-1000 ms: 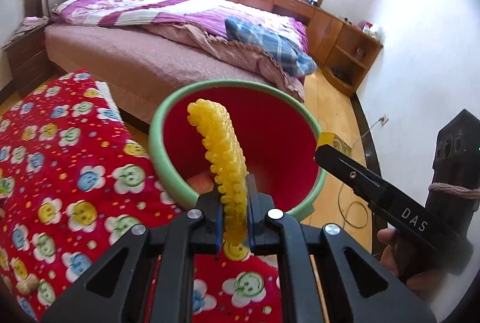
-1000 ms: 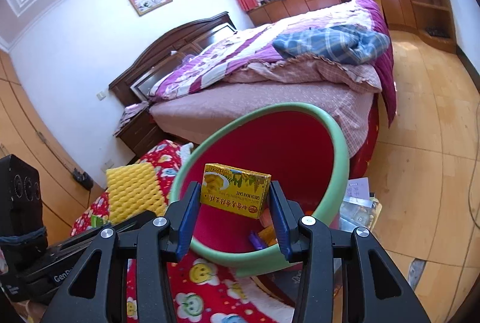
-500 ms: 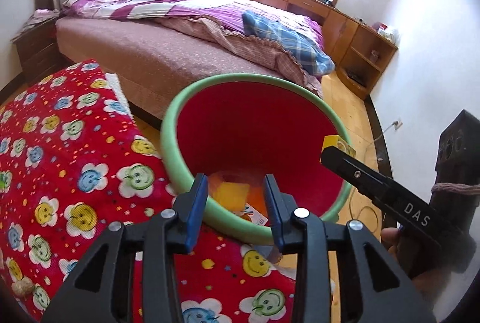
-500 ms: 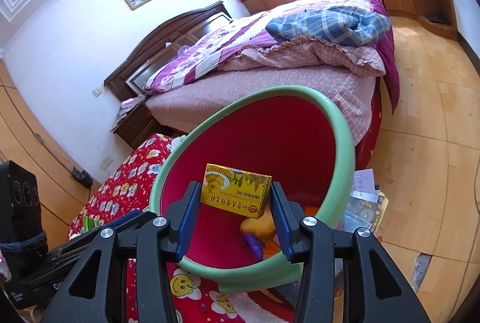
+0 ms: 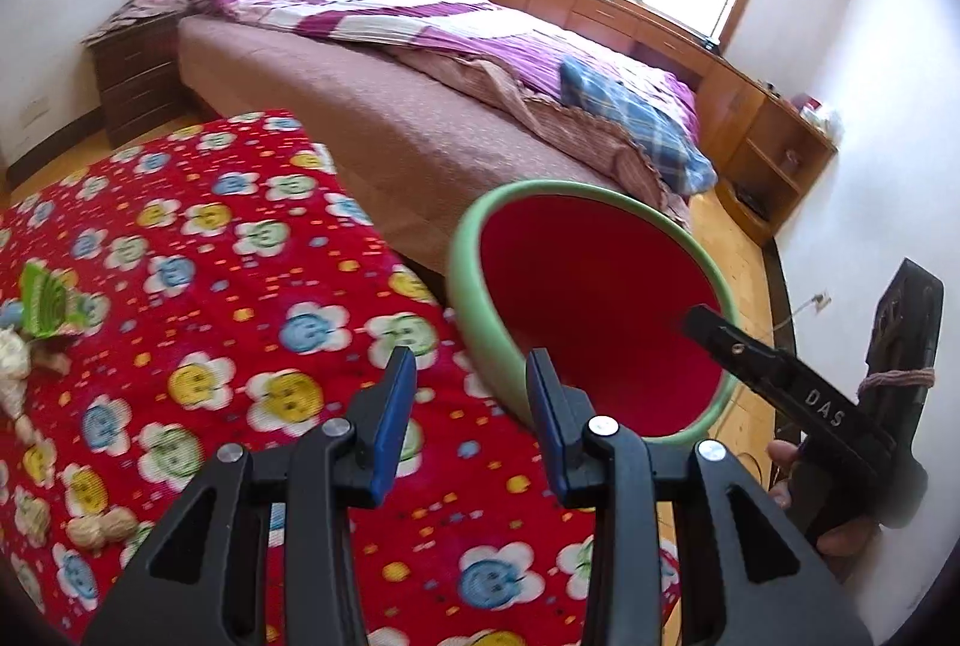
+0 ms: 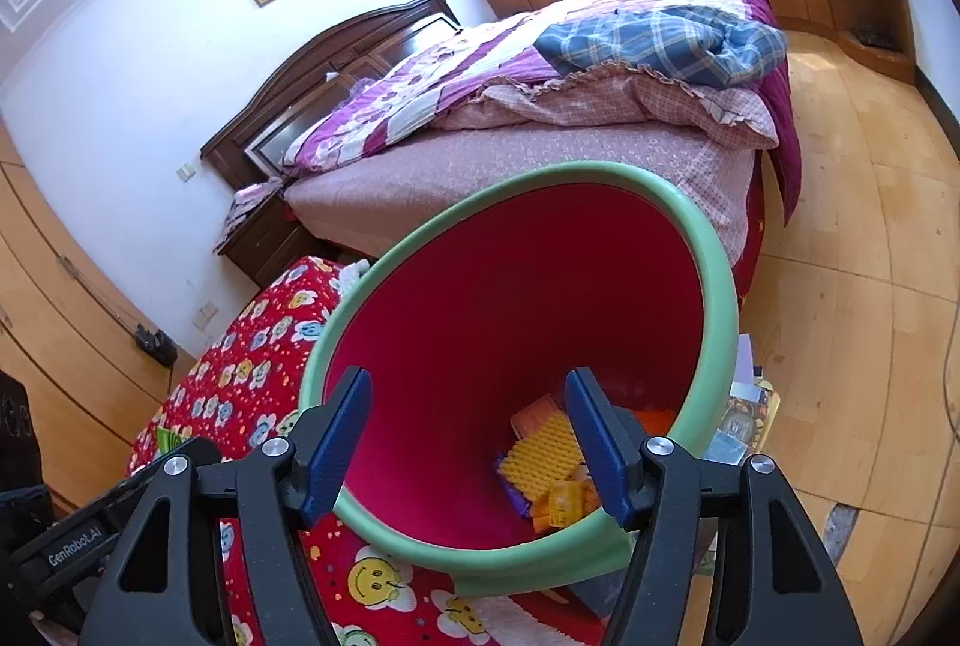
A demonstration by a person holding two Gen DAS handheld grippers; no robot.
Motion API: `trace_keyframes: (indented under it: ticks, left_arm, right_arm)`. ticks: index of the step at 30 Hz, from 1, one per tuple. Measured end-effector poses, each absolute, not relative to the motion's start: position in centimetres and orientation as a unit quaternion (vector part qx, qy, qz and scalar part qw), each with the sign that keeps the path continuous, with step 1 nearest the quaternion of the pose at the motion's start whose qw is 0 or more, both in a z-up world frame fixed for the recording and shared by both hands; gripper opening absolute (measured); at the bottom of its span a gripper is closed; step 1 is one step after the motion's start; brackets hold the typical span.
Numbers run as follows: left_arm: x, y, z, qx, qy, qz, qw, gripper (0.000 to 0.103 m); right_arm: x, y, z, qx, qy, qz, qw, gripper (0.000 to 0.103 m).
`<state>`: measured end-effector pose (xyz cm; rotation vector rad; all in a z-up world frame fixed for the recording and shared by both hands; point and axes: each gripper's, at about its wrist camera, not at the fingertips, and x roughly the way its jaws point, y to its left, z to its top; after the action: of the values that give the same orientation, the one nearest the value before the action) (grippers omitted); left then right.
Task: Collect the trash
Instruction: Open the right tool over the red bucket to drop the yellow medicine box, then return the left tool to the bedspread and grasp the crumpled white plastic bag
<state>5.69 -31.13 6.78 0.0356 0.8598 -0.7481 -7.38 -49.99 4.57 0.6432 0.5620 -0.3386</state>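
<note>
Trash still to be collected lies on the red tabletop, far left of the left hand-held gripper: a green ribbed scrap and peanut shells. That gripper, nearer, stands empty and apart. Over the bin the right hand-held gripper is opening, nothing between its jaws.

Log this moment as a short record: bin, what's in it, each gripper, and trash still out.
bin: red inside, green rim, beside the red flowered cloth
bin contents: yellow foam sheet, small yellow box, other scraps at the bottom
left gripper: open, nothing between the jaws, over the cloth
right gripper: jaws opening, nothing between them, above the bin mouth
trash still out: green wrapper and peanut shell on the cloth
</note>
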Motion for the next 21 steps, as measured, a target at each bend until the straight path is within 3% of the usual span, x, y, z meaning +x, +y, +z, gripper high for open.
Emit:
trace_keyframes:
  ticks: [21]
  left_arm:
    - [8.4,-17.7,8.8,-0.031,0.389,-0.236,0.890,0.038]
  right_arm:
    - [-6.9,-43.8,8.0,0.281,0.275,-0.136,0.909,0.068]
